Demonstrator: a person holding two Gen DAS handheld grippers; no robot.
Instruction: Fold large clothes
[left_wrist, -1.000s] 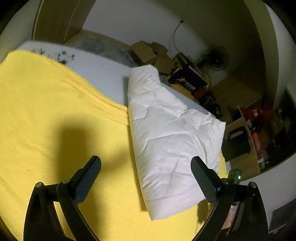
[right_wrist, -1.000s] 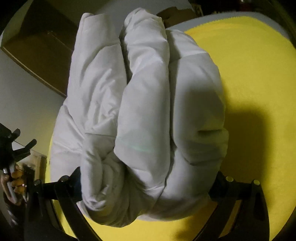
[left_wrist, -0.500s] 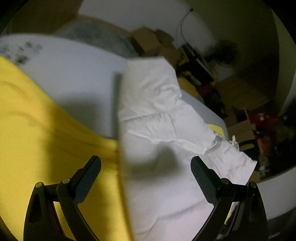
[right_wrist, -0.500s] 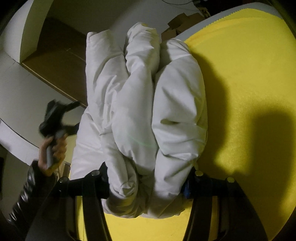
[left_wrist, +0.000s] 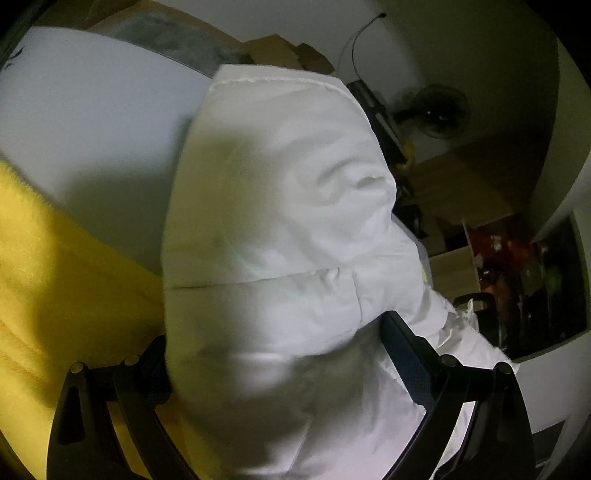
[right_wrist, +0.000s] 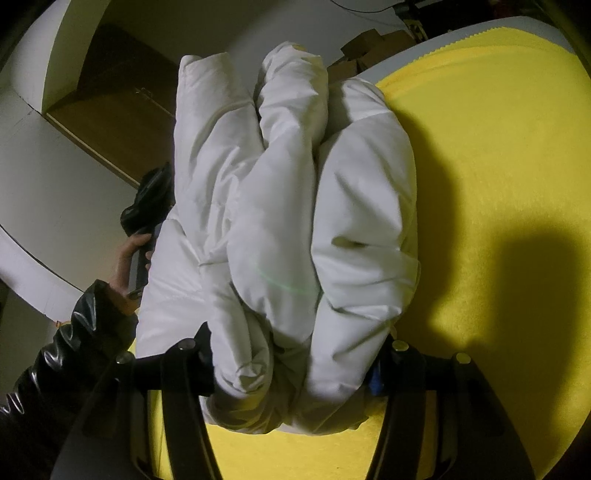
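Since the earlier frames the left claw (left_wrist: 273, 354) has come in close on the jacket (right_wrist: 295, 229), which now fills its view. The white puffy jacket lies bundled in thick folds on the yellow cloth (right_wrist: 480, 184) over the table (left_wrist: 92, 122). The right claw (right_wrist: 291, 365) has closed in and pinches the near end of the folds. The left claw's jaws stand wide around a fold, not visibly pressing. A hand (right_wrist: 127, 258) in a black sleeve (right_wrist: 74, 350) holds the left claw.
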